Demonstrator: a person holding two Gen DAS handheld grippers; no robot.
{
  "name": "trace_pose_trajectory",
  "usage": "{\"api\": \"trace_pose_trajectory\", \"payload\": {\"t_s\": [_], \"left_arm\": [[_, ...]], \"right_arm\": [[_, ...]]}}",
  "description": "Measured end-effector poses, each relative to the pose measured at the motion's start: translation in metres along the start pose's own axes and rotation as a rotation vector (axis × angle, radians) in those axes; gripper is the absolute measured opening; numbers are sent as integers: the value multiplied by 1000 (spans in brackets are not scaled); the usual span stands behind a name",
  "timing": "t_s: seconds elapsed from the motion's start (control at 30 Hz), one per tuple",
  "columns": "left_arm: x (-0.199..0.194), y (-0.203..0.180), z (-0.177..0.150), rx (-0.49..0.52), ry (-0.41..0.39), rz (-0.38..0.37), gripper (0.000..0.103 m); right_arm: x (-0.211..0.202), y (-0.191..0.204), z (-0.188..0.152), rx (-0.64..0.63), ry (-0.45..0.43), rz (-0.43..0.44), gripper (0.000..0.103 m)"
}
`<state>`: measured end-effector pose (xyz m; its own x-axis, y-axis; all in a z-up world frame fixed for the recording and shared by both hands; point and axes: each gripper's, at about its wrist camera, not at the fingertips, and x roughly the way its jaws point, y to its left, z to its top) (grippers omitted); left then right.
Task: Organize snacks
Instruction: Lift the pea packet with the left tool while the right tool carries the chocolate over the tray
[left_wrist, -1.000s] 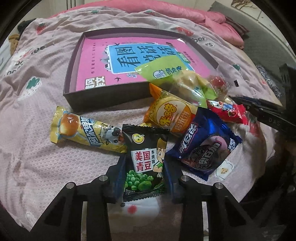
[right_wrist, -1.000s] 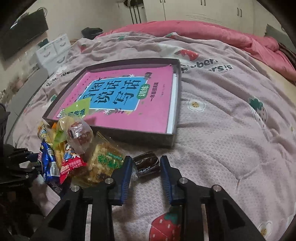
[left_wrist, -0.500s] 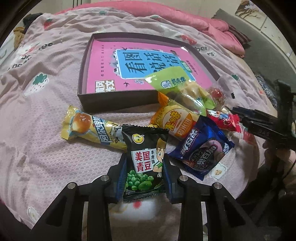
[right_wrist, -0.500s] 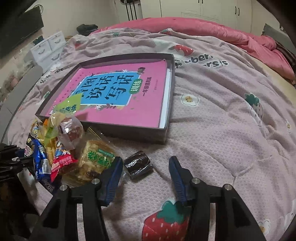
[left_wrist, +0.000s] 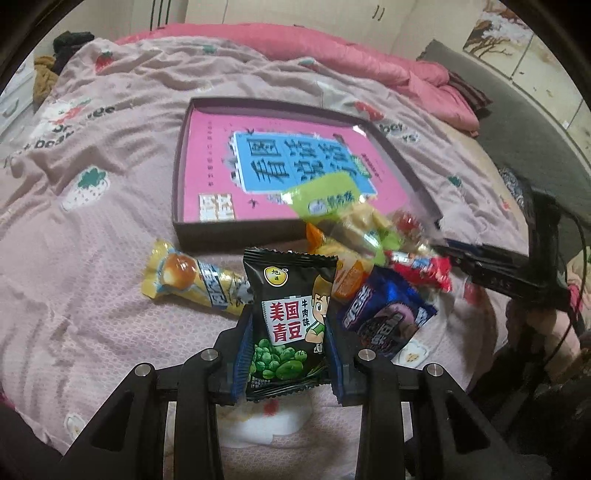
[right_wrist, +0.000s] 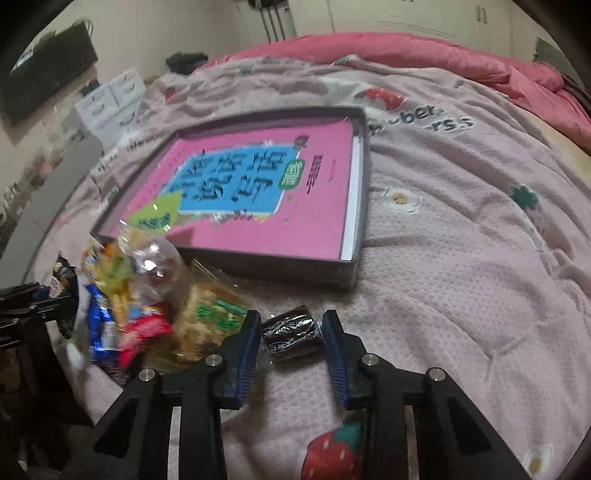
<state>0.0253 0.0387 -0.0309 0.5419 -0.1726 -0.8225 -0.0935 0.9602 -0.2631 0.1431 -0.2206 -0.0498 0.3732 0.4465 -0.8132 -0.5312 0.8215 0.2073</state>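
My left gripper is shut on a black green-pea packet and holds it upright above the bedspread. Behind it lie a yellow bread packet, an orange packet, a blue packet, a red one and a clear green-topped bag that leans on the dark box. A pink book lies in the box. My right gripper is closing on a small dark wrapped snack on the bedspread, and both pads touch its ends. A yellow cracker packet lies just left of it.
Everything rests on a soft, wrinkled pink bedspread with a red duvet bunched at the far side. White drawers and a dark screen stand beyond the bed's left side. A grey padded surface borders the right.
My left gripper has lifted the green-pea packet off the bedspread. My right gripper opened wide around the dark snack and has closed back onto it.
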Motion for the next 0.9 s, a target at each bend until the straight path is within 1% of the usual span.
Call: {"api": "trace_pose_trajectory", "payload": {"t_s": [0.17, 0.23, 0.33, 0.43, 0.6, 0.9], "left_arm": [[-11, 2, 9, -15, -43, -6, 36], [-15, 3, 12, -17, -61, -4, 36], [-20, 4, 17, -19, -89, 8, 36], [-24, 6, 25, -19, -118, 26, 36], [-25, 11, 42, -17, -165, 60, 36], [-7, 21, 72, -43, -189, 95, 36]], "right_arm": [[-39, 11, 4, -10, -155, 46, 35], [-48, 15, 9, -14, -205, 62, 35], [-55, 18, 17, -18, -259, 59, 35], [-57, 19, 22, -13, -287, 58, 35], [-53, 20, 30, -25, -295, 38, 35], [-38, 13, 44, -15, -296, 15, 35]]}}
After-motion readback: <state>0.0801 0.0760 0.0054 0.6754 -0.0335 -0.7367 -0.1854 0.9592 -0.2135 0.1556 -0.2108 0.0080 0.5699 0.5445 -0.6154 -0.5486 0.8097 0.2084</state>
